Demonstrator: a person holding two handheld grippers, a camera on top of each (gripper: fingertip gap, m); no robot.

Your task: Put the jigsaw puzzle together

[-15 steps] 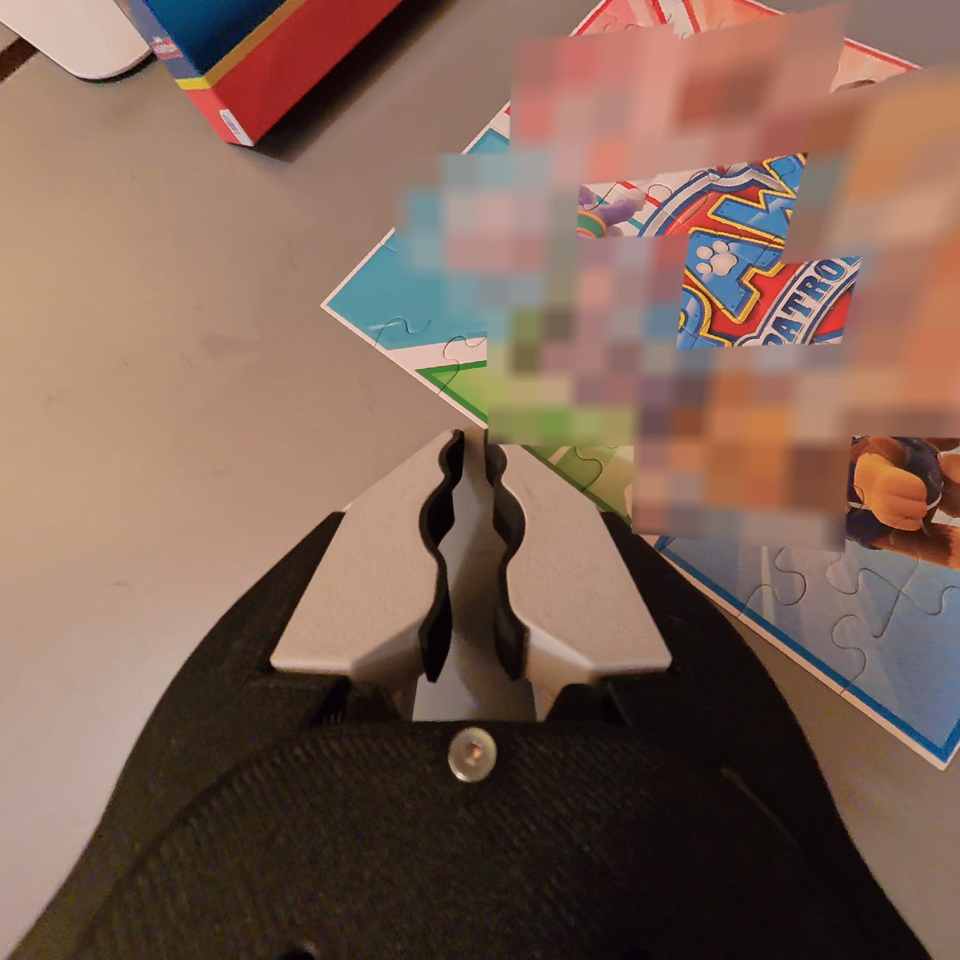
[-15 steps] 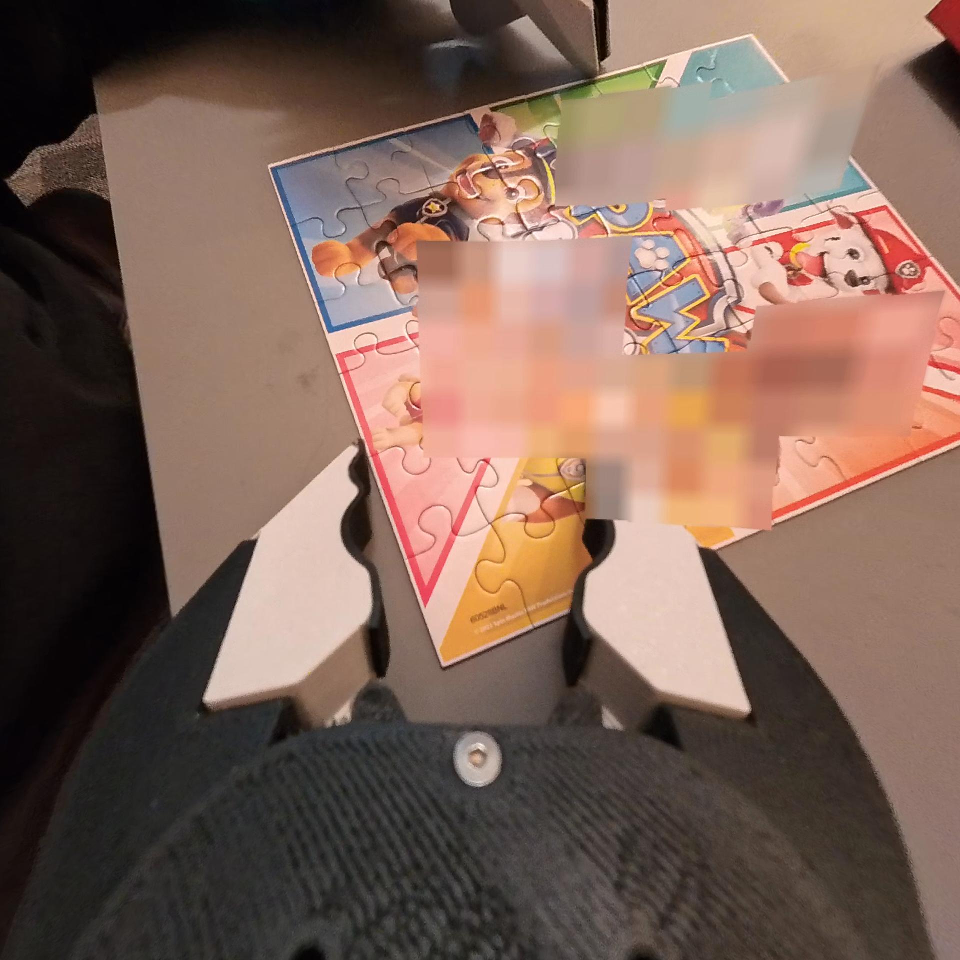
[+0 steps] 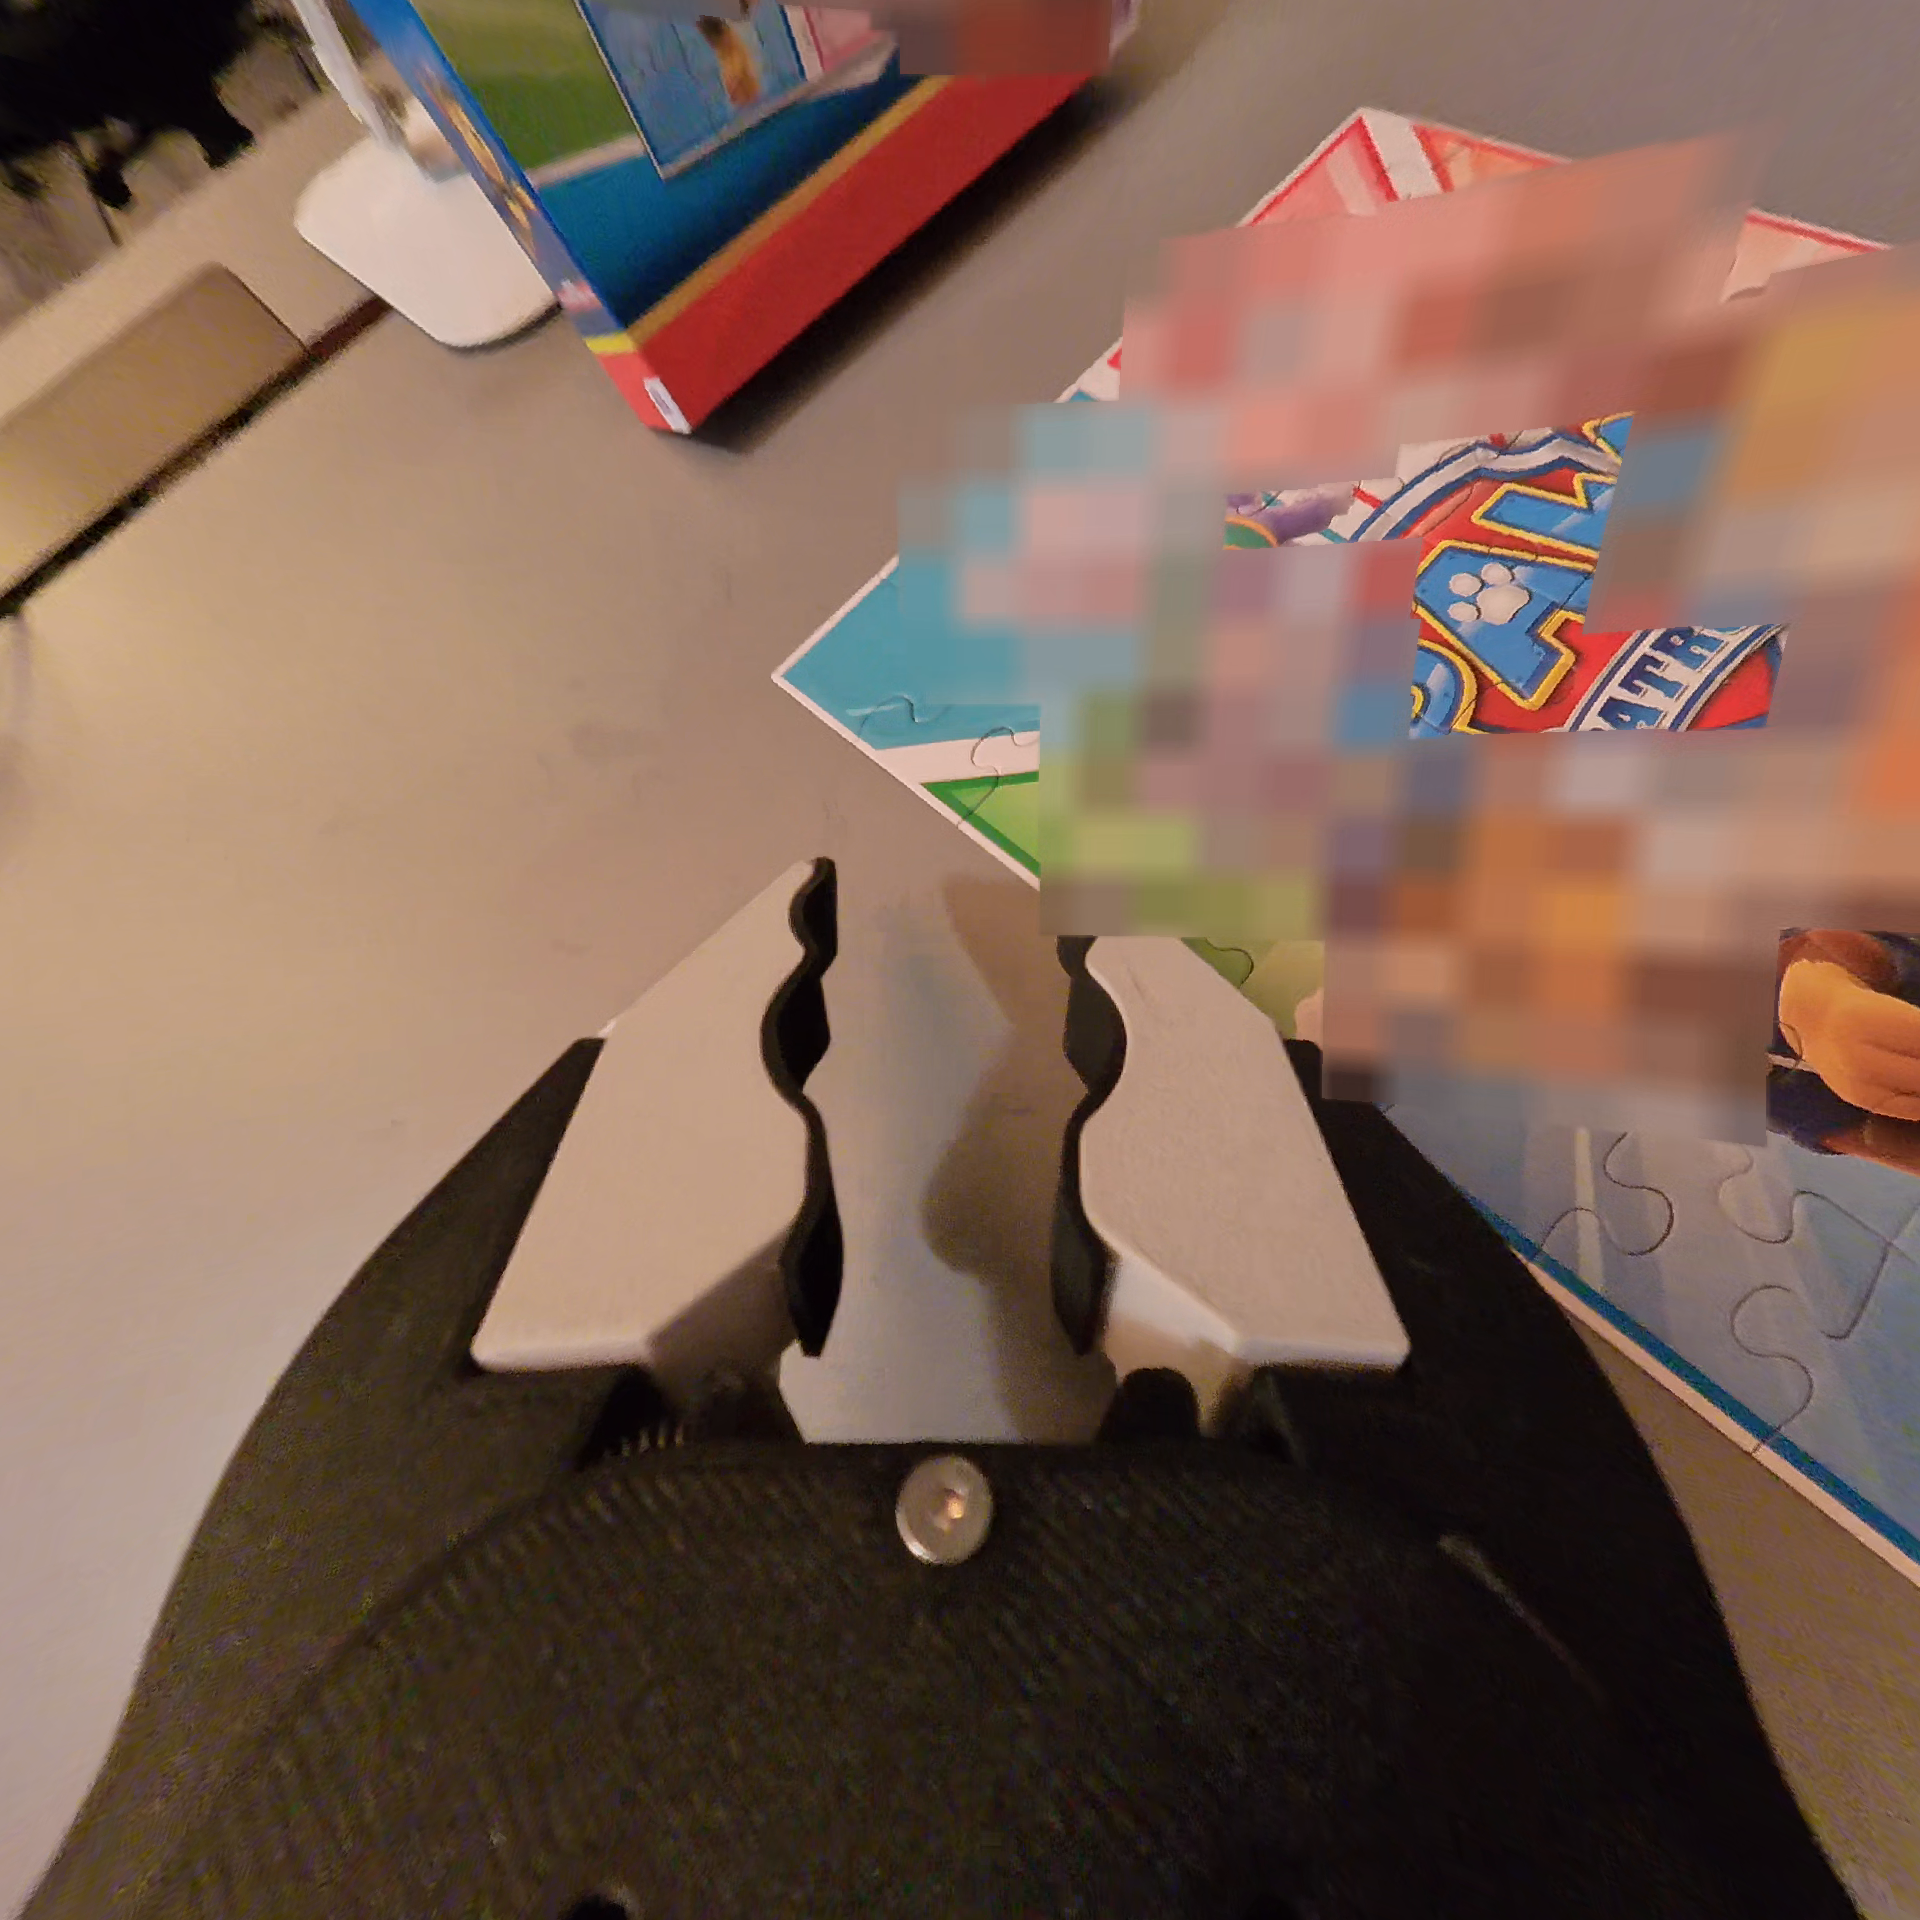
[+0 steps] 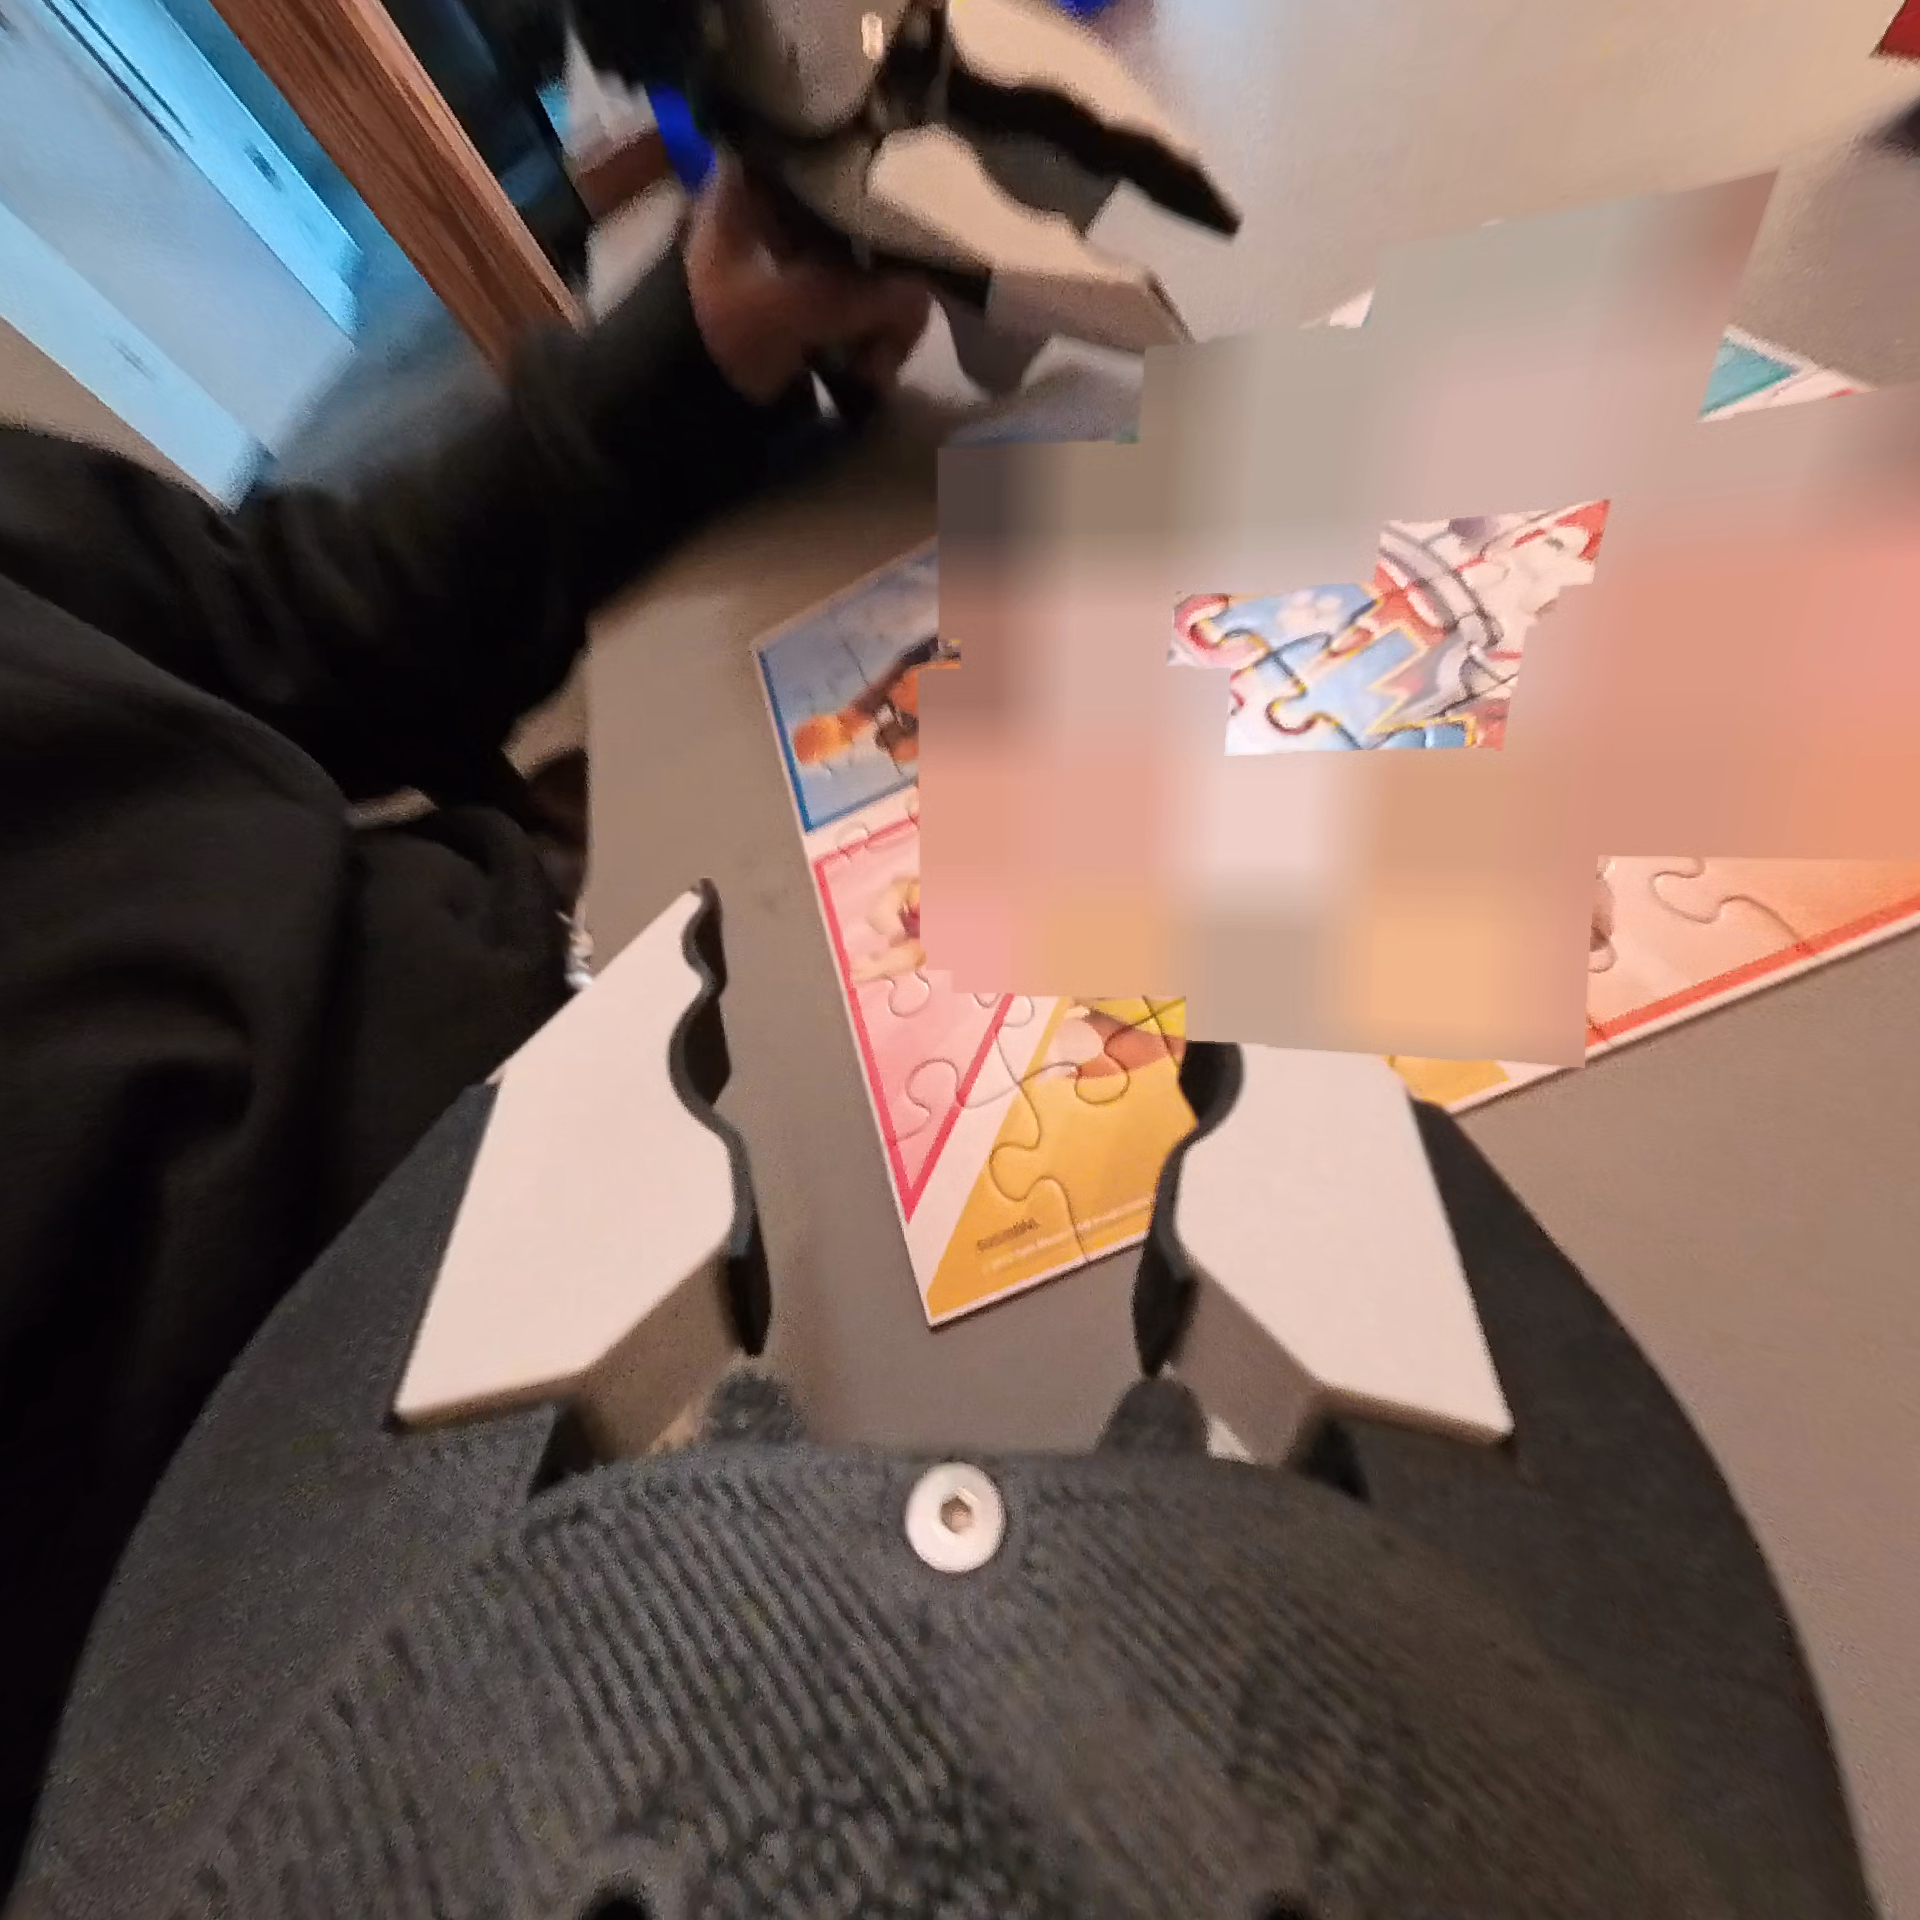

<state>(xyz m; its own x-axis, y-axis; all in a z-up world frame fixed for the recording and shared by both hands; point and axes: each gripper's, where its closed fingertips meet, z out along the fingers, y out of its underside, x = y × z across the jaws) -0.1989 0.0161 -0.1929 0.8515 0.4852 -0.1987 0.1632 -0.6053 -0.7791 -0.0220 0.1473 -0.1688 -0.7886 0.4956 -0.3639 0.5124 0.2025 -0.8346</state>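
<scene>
The left gripper (image 3: 945, 914) hangs over bare table (image 3: 416, 831) just beside the puzzle (image 3: 1714, 1299), its jaws parted with only tabletop showing between the dark wavy pads; nothing is in its grasp. Its right finger (image 3: 1195, 1122) overlaps the puzzle's green edge in the view. The right gripper (image 4: 966, 987) stands wide open above the puzzle's near corner (image 4: 1039, 1195), where yellow and pink pieces lie between its fingers without touching either pad; it grips nothing.

The puzzle, fully assembled and flat on the grey table, is a colourful cartoon picture with a white border, much of it hidden under mosaic patches. Beyond the puzzle from the left gripper stands a box (image 3: 727, 260) in red, blue and yellow, well apart from the puzzle's far edge. A white base (image 3: 416, 260) rests just behind the box.

In the right wrist view, past the puzzle's far side, a hand (image 4: 790, 312) in a dark sleeve (image 4: 364, 571) holds the other gripper, blurred, above the table. A wooden frame (image 4: 395, 177) rises farther back.
</scene>
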